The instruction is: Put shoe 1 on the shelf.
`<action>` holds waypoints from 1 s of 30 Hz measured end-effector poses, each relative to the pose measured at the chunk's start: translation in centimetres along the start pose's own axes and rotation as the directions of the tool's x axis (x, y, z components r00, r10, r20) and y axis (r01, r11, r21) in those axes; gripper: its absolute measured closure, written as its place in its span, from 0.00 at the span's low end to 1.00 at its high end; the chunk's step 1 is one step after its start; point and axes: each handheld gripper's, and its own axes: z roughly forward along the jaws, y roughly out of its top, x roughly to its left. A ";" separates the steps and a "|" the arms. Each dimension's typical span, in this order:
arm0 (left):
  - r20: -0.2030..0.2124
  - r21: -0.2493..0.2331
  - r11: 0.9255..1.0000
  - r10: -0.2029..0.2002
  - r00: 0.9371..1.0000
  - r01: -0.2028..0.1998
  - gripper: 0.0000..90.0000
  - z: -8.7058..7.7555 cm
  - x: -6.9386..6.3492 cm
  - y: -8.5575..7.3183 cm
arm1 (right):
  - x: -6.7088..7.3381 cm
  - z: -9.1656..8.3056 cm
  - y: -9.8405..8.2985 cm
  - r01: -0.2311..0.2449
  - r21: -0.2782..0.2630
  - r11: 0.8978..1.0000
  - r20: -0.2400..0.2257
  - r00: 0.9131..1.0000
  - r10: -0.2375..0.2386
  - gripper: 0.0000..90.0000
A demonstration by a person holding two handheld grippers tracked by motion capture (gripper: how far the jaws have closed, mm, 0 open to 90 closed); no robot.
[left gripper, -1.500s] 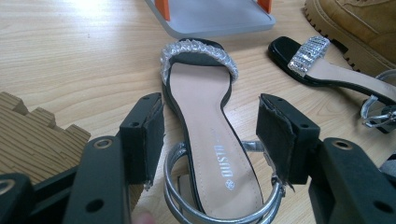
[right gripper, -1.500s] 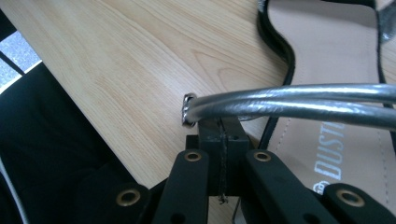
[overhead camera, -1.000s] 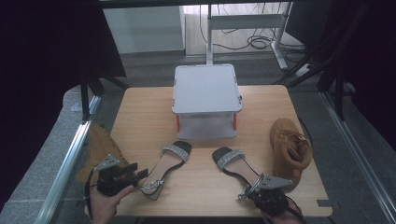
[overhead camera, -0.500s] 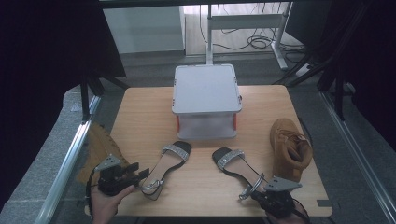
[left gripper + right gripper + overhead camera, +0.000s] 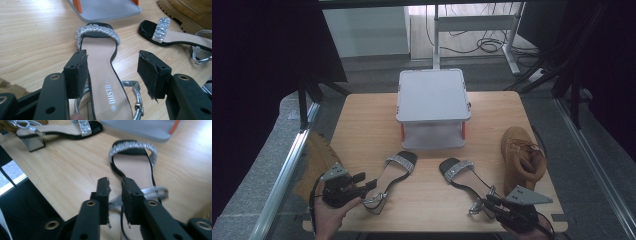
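Two black sandals with glittering toe straps lie on the wooden table (image 5: pixel 362 130). The left sandal (image 5: pixel 398 169) has its heel end between the wide-apart jaws of my left gripper (image 5: pixel 371 184). In the left gripper view that gripper (image 5: pixel 113 72) is open, and its pads (image 5: pixel 79 71) stand clear of the insole (image 5: pixel 105 82). My right gripper (image 5: pixel 486 200) is at the heel of the right sandal (image 5: pixel 458 172). Its jaws have just been opening. In the right gripper view this gripper (image 5: pixel 115 187) shows a narrow gap, with the thin ankle strap (image 5: pixel 152 191) running through it unpressed.
A grey lidded box (image 5: pixel 432 100) with orange latches stands at the middle back of the table. A tan boot (image 5: pixel 522 155) lies on its side at the right edge. Another tan boot (image 5: pixel 314 160) sits beyond the table's left edge. Metal rails run along both sides.
My right gripper has lifted slightly and drawn back toward the near edge, and its jaws have parted from shut to a narrow gap. The left gripper and both sandals have stayed put.
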 end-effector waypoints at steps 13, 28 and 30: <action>-0.031 0.036 0.999 0.014 0.999 -0.013 0.39 0.8 -0.6 0.6 | -0.1 3.3 3.4 -0.004 0.004 1.000 -0.052 0.999 0.004 0.62; -0.087 0.329 0.944 0.049 0.995 -0.018 0.32 6.7 -0.4 3.3 | -0.8 4.4 4.4 -0.014 -0.013 1.000 -0.062 0.998 0.013 0.57; -0.093 0.354 0.935 0.051 0.994 -0.015 0.32 7.1 -0.2 3.3 | -0.9 4.4 4.3 -0.016 -0.012 1.000 -0.057 0.998 0.016 0.57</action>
